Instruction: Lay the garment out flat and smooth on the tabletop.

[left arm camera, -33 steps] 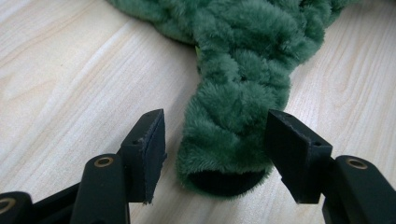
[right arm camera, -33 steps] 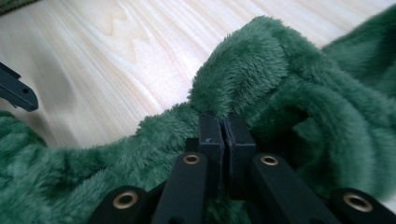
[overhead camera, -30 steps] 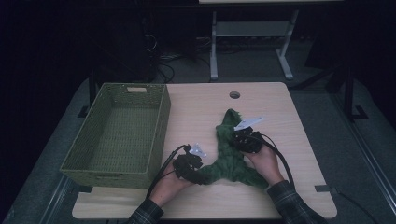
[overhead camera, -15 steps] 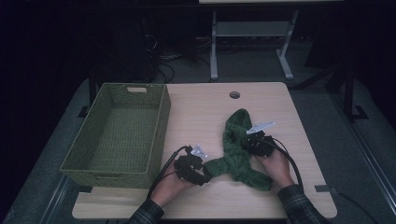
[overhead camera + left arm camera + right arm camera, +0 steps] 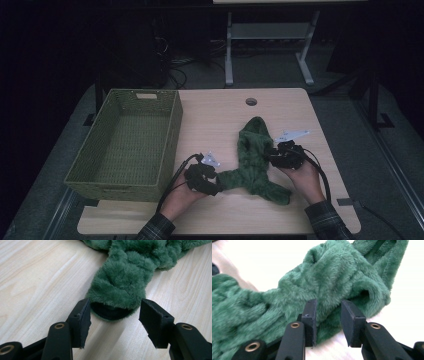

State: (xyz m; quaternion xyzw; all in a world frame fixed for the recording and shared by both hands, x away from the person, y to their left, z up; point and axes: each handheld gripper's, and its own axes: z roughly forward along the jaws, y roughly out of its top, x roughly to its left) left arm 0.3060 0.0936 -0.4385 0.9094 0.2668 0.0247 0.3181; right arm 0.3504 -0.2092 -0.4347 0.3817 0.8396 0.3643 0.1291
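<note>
A green fuzzy cloth lies in a bent strip on the wooden table. My left gripper rests at the cloth's lower left end. In the left gripper view that dark-lined end sits just ahead of the left gripper, whose pads stand wide and do not touch it. My right gripper is at the cloth's right side. Its jaws have just been opening, and a fold of the cloth still lies between the parted pads of the right gripper.
A green woven basket stands at the left of the table, close to my left hand. A round cable hole is near the far edge. Bare wood lies beyond the cloth and between basket and cloth.
My right gripper moved right, drawing the bunched cloth out into a longer strip, and its jaws then parted. The left gripper stayed where it was.
</note>
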